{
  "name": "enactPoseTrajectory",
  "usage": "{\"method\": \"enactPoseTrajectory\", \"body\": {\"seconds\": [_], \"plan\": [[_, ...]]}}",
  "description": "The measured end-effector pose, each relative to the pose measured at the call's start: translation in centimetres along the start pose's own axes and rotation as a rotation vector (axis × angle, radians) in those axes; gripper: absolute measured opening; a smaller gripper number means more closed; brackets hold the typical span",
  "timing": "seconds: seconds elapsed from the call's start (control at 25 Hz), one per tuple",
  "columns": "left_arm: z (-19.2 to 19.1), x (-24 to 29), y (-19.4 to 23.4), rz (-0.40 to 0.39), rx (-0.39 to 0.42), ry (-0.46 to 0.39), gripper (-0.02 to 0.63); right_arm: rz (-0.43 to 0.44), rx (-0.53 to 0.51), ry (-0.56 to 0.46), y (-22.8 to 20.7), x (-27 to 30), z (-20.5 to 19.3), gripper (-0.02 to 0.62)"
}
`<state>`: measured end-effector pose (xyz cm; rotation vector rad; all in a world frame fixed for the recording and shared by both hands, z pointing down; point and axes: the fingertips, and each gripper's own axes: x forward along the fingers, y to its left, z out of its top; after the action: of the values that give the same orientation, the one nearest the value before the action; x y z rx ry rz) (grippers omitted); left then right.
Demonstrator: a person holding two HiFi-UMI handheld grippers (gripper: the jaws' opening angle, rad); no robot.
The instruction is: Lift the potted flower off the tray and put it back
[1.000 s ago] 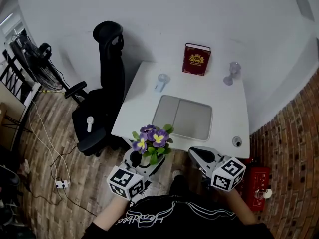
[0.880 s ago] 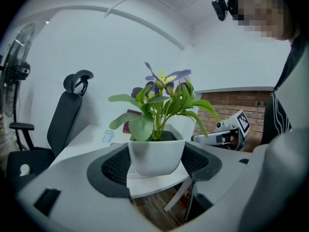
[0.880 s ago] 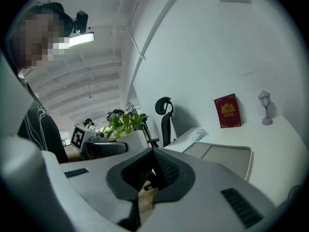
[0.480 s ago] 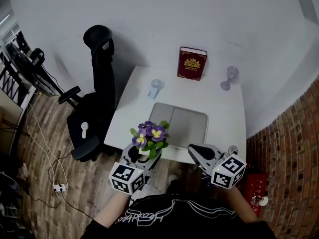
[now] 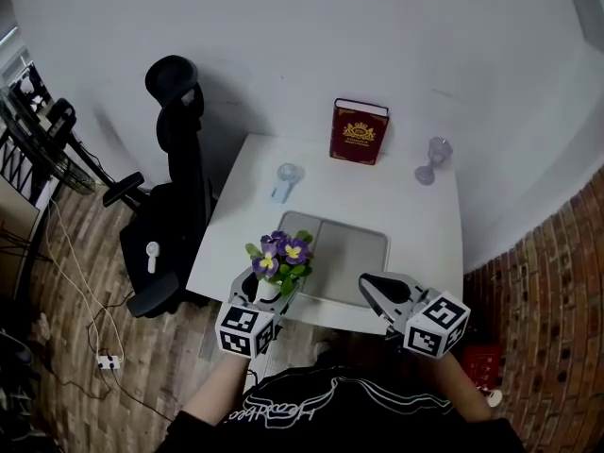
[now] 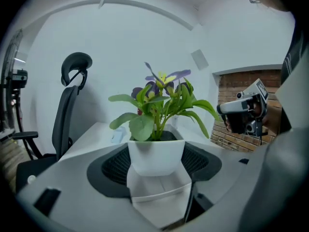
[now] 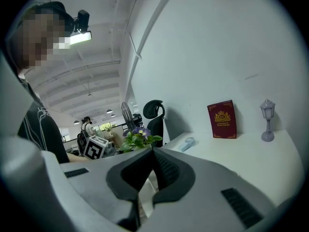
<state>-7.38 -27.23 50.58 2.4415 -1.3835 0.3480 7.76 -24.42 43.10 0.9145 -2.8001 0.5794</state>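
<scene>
Clamping the potted flower (image 6: 154, 154), the left hand-held gripper (image 5: 268, 294) looks half-open.

A plain white wall (image 5: 311, 45) is rising behind the white table (image 5: 415, 225), bare and evenly lit. A black office chair (image 5: 184, 187) is standing just beside the table's left edge, its headrest close to the wall. Wood-plank floor (image 5: 66, 328) is spreading out to the left, where thin cables (image 5: 71, 272) are trailing to a power strip (image 5: 107, 360) (a small white one). On the right, a red brick wall (image 5: 557, 300) is flanking the table. Overhead, a strip light (image 7: 79, 37) is glowing.
</scene>
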Motion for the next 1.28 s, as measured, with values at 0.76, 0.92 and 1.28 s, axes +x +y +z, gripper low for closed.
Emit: {"method": "enactPoseTrajectory", "body": {"seconds": [0.76, 0.92, 1.28], "plan": [[-6.2, 5.6, 2.6, 0.046, -0.015, 0.098, 0.344, 0.020, 0.030, 0.083, -3.9, 2.7, -0.7, 0.003], [-7.4, 5.8, 2.6, 0.061, 0.005, 0.138, 0.344, 0.022, 0.045, 0.080, -4.1, 3.2, -0.5, 0.003], [-7.8, 5.9, 2.4, 0.057, 0.035, 0.150, 0.345, 0.031, 0.053, 0.083, -3.6, 4.1, -0.3, 0.003]]}}
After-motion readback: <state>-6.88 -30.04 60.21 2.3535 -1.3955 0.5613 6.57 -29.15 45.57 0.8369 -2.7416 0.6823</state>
